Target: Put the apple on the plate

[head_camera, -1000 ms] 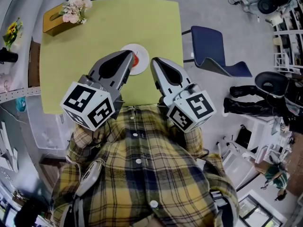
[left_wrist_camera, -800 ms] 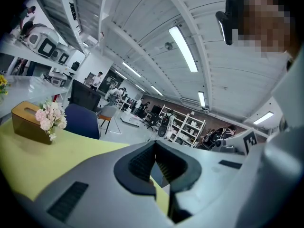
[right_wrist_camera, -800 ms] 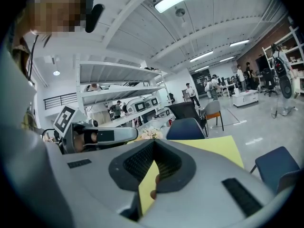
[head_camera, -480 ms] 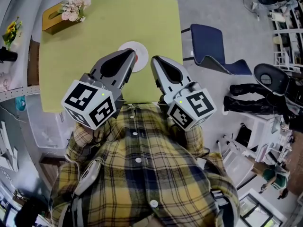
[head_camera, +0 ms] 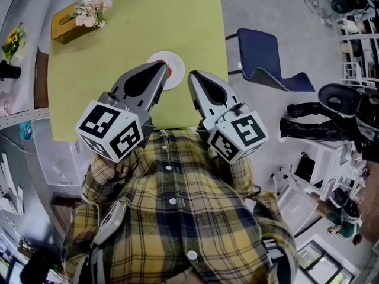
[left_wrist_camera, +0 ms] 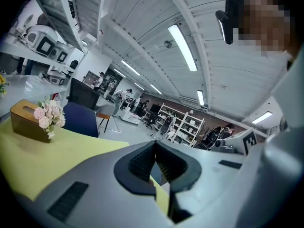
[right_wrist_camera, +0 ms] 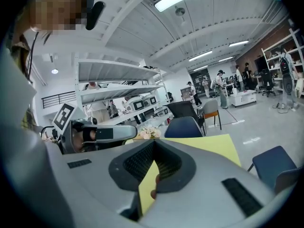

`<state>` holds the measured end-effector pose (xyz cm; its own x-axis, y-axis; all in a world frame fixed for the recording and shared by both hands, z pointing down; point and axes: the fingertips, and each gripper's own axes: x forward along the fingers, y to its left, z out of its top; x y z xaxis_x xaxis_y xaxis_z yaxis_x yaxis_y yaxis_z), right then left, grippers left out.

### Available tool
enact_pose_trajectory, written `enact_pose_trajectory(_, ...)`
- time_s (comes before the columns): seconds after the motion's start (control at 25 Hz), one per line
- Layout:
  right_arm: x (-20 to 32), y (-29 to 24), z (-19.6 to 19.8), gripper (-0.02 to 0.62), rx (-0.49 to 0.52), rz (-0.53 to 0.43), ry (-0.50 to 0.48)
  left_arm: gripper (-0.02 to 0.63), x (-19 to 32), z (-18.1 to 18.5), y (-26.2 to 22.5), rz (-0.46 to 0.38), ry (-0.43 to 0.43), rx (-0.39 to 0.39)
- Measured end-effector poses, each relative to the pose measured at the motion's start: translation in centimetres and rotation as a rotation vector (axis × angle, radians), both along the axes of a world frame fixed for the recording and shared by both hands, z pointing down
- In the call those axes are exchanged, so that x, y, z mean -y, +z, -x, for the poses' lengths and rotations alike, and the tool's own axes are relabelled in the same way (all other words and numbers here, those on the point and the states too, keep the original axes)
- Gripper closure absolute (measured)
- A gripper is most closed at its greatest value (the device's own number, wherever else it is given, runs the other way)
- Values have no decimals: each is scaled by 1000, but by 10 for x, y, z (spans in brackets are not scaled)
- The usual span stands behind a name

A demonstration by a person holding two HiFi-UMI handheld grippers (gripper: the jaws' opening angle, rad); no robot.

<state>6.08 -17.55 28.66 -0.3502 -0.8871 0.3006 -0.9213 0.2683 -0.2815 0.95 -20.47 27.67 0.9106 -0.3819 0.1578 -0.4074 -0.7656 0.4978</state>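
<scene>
Seems finished: apple [head_camera: 170, 71] sitting on the white plate [head_camera: 170, 58], upper centre of the head view, on the yellow surface [head_camera: 118, 34]. Left tongs [head_camera: 161, 68] and right tongs [head_camera: 192, 76] both closed, empty, hovering just below. Probably nothing left but to rest.

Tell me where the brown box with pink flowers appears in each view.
Head view: brown box with pink flowers, top left.
Left gripper view: the box, far left.
Right gripper view: mostly its flowers, centre.
Shared landmark: the yellow-green table under it.
</scene>
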Motion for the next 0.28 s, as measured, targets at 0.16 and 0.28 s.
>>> enact_pose_trajectory(0.16, -1, 2, -1, 598, -2, 1, 4, 598, -1, -1, 2, 0, 9, 2)
enact_pose_trajectory(0.28, 0, 4, 0, 598, -2, 1, 7, 598, 1, -2, 3, -10, 17, 8)
